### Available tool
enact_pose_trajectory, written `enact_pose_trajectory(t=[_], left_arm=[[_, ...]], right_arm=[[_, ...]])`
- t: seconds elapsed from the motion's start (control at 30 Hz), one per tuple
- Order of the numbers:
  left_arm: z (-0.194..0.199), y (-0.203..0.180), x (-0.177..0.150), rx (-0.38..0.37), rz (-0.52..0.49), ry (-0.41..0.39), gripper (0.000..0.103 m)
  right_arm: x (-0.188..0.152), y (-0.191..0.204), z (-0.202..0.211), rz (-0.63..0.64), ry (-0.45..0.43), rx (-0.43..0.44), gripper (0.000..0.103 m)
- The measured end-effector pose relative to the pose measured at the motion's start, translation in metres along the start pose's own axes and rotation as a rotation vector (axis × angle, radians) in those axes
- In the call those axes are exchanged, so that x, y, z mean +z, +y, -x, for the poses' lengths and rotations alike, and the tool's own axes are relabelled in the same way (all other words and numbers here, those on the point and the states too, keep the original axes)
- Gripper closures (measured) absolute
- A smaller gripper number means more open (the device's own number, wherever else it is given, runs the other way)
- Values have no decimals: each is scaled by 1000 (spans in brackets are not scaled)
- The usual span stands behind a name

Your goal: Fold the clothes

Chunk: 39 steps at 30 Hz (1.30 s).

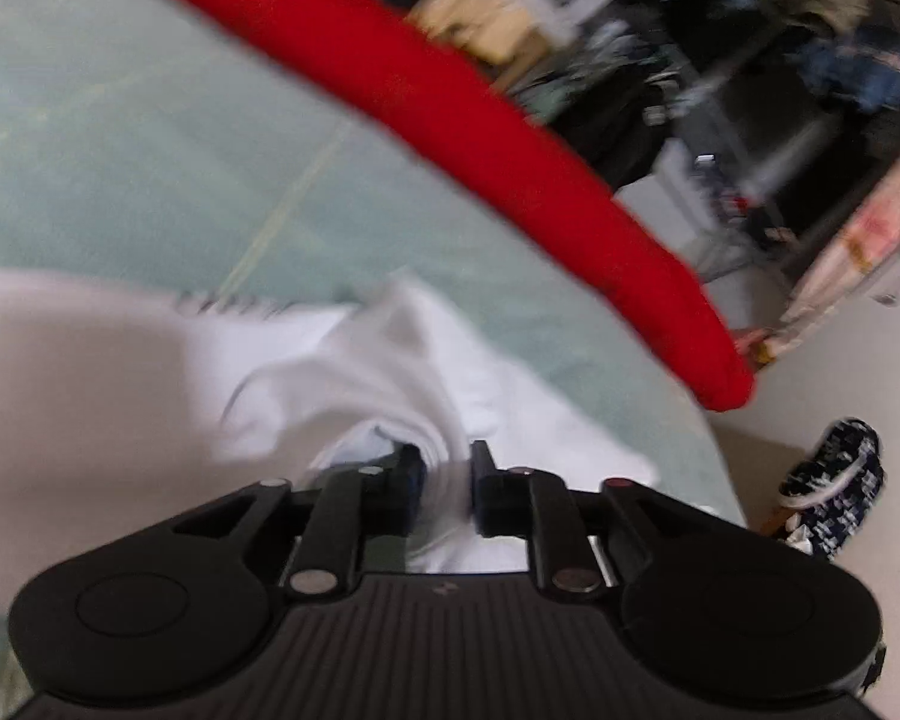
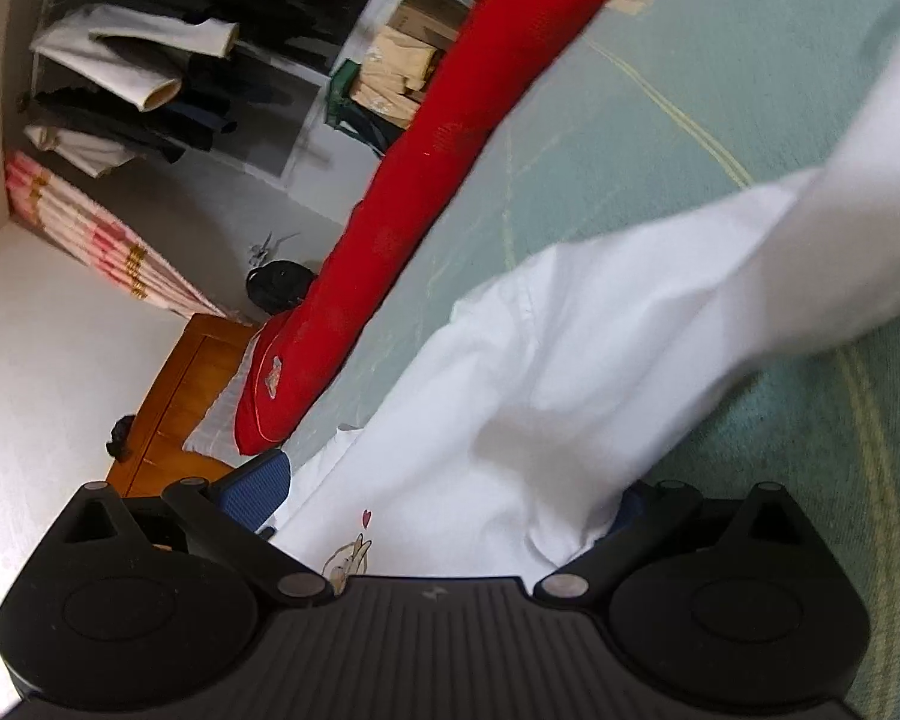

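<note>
A white garment (image 1: 354, 372) lies bunched on a pale green bed sheet (image 1: 120, 150). My left gripper (image 1: 447, 474) is shut on a gathered fold of it, and the cloth twists up into the narrow gap between the fingers. In the right wrist view the same white garment (image 2: 570, 372) spreads across the sheet (image 2: 630, 120), with a small rabbit and heart print (image 2: 351, 558) near my gripper. My right gripper (image 2: 444, 498) stands wide open with the cloth lying between its blue pads (image 2: 258, 483). The right pad is mostly hidden under the fabric.
A long red bolster (image 1: 450, 120) (image 2: 426, 168) runs along the bed's far edge. Beyond it are an open wardrobe with hanging clothes (image 2: 168, 48), cardboard boxes (image 2: 402, 72) and a wooden bedside cabinet (image 2: 174, 396). A dark patterned shoe (image 1: 834, 486) lies on the floor.
</note>
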<state>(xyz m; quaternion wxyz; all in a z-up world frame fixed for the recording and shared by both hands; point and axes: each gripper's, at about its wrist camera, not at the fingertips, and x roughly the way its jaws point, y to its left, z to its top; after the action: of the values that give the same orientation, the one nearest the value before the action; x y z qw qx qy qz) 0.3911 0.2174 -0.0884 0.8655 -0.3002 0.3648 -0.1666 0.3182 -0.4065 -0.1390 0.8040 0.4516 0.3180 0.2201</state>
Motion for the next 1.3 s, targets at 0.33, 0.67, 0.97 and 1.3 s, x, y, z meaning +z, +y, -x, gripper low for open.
enact_pose_trajectory(t=[0.33, 0.67, 0.97, 1.3], left_arm=[[56, -5, -54, 31, -69, 107, 46], [119, -8, -111, 37, -93, 180, 37], [155, -12, -150, 32, -74, 157, 40], [164, -9, -160, 66, -55, 208, 63]], right_arm=[[-48, 17, 33, 49, 118, -42, 0], [-116, 35, 93, 29, 202, -77, 0], [-176, 38, 134, 87, 219, -79, 29], [-160, 59, 153, 163, 247, -107, 94]])
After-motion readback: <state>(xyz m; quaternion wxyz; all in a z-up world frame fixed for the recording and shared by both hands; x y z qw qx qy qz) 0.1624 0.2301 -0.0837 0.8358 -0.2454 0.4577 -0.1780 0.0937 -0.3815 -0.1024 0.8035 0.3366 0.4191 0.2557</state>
